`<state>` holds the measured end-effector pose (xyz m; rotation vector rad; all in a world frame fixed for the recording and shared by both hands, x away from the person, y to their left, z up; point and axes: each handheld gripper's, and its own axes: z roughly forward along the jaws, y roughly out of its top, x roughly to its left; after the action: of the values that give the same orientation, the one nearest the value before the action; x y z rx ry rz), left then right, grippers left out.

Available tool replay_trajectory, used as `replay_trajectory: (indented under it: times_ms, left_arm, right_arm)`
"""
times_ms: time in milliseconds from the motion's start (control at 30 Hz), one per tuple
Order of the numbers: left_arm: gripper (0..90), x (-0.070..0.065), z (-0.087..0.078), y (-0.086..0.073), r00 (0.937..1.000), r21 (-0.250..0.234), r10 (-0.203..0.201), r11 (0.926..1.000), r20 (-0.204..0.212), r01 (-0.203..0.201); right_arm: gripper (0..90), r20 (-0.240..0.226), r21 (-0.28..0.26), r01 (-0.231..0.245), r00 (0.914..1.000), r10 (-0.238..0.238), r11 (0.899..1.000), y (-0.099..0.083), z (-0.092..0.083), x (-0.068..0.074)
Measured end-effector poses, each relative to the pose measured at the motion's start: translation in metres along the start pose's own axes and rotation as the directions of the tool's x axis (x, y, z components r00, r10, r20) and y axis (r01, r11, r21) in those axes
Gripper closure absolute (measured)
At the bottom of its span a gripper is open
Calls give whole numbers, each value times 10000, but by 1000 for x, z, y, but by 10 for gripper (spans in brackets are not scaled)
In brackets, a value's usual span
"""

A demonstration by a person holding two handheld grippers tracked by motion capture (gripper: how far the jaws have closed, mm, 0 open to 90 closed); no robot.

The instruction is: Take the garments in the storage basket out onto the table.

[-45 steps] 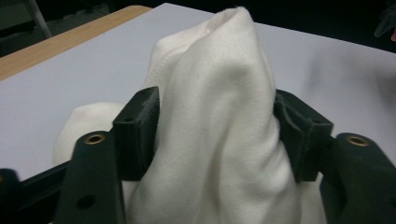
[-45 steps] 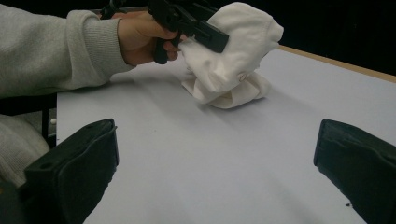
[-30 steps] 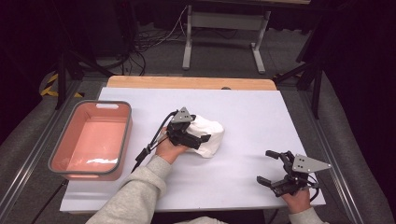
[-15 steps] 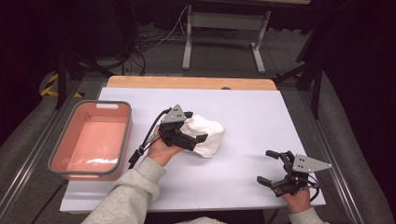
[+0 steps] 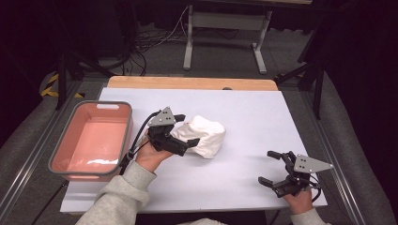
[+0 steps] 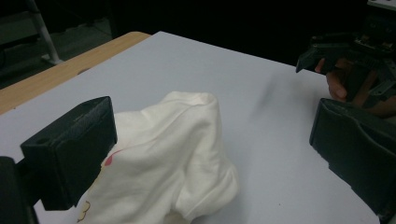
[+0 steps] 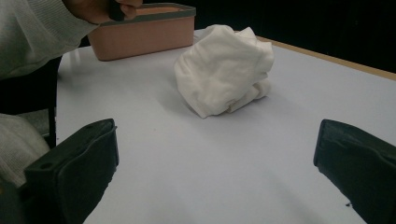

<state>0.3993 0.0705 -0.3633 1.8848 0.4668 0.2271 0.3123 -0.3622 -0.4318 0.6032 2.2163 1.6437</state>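
- Left claw: jaws apart, straddling the near-left edge of the cloth; hand tilted, forearm angling in from bottom left.
- Cloth: crumpled at mid-table, right of the pink bin.
- Right claw: jaws apart, holding nothing, low at the near-right edge, pointing left.

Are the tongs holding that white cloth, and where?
Nothing is held. The left tongs stand open around the white cloth, not closed on it. The right tongs are open, apart from it.
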Motion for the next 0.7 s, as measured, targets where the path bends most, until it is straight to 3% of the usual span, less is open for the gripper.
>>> replay_trajectory:
  times_ms: [333,700]
  left_arm:
    - [14,-2,-21,-8,9995,-28,-269,9996,136,269]
    - [15,-3,-44,-25,9994,-17,-255,9997,-234,255]
  right_arm:
    - [2,-73,71,-44,10000,45,10000,0,1,0]
    - [2,-152,109,-72,9999,74,9999,1,2,1]
